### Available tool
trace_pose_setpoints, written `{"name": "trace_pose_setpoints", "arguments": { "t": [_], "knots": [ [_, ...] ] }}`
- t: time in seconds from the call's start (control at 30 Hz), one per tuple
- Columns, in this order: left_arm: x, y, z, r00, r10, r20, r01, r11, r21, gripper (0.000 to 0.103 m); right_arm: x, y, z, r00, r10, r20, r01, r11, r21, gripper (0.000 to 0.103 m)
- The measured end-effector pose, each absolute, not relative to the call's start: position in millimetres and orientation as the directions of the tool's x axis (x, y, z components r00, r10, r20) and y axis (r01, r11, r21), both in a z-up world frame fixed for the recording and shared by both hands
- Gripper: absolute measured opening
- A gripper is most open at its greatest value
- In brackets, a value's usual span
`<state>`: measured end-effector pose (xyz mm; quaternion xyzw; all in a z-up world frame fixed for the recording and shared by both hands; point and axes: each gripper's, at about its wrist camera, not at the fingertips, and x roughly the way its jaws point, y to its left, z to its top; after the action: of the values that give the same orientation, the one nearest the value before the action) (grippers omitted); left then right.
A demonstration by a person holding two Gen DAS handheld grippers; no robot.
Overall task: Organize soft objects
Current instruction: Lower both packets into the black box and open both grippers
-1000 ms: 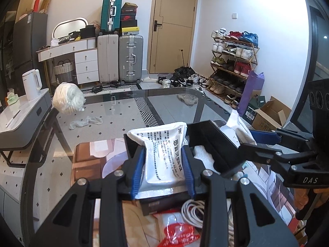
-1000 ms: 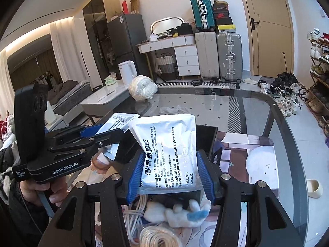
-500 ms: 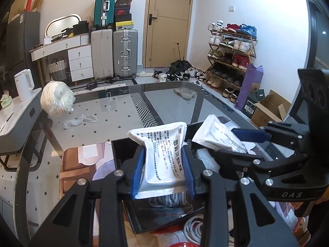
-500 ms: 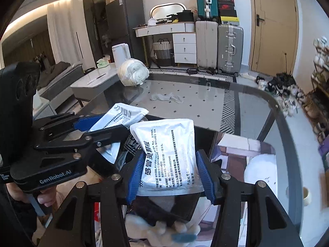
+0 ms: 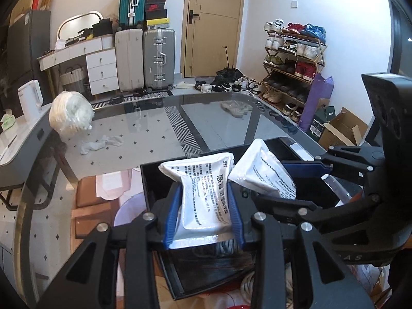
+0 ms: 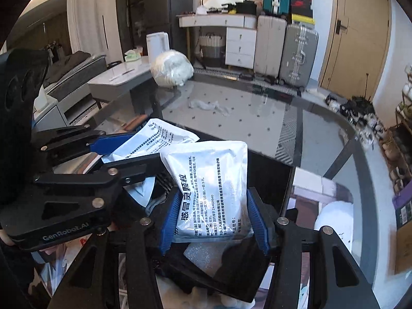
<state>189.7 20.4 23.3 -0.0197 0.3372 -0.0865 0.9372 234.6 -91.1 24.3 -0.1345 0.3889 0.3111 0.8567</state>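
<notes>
White sachets are clamped in the left tool (image 5: 203, 215) and right tool (image 6: 213, 217) above the black tray (image 5: 152, 180); neither is placed yet.

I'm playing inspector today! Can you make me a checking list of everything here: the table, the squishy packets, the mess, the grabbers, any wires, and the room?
Surface: glass table, see-through, floor showing below.
Job's things: two white packets with printed text, held above a black box; left packet, right packet.
Clutter: bagged white bundle and crumpled white cloth on the glass.
Grippers: left gripper shut on left packet; right gripper shut on right packet.
Cables: coiled white cord beside the box.
Surroundings: suitcases, door, shoe rack, white drawers.
</notes>
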Motion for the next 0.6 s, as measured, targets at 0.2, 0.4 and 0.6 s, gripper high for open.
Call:
{"name": "trace_pose_setpoints", "arguments": {
  "t": [0.2,0.4,0.6],
  "knots": [
    [190,14,19,0.752,-0.176,-0.635,0.171,0.983,-0.069,0.035,236,-91,24,0.508,0.412,-0.756,-0.642,0.767,-0.014,0.053],
    [182,17,22,0.749,-0.187,-0.635,0.180,0.981,-0.076,0.055,229,-99,31,0.535,0.414,-0.736,-0.642,0.766,-0.036,0.063],
    [157,19,34,0.779,-0.187,-0.598,0.159,0.982,-0.100,0.085,203,-123,47,0.571,0.457,-0.682,-0.620,0.785,0.006,0.099]
  ]
}}
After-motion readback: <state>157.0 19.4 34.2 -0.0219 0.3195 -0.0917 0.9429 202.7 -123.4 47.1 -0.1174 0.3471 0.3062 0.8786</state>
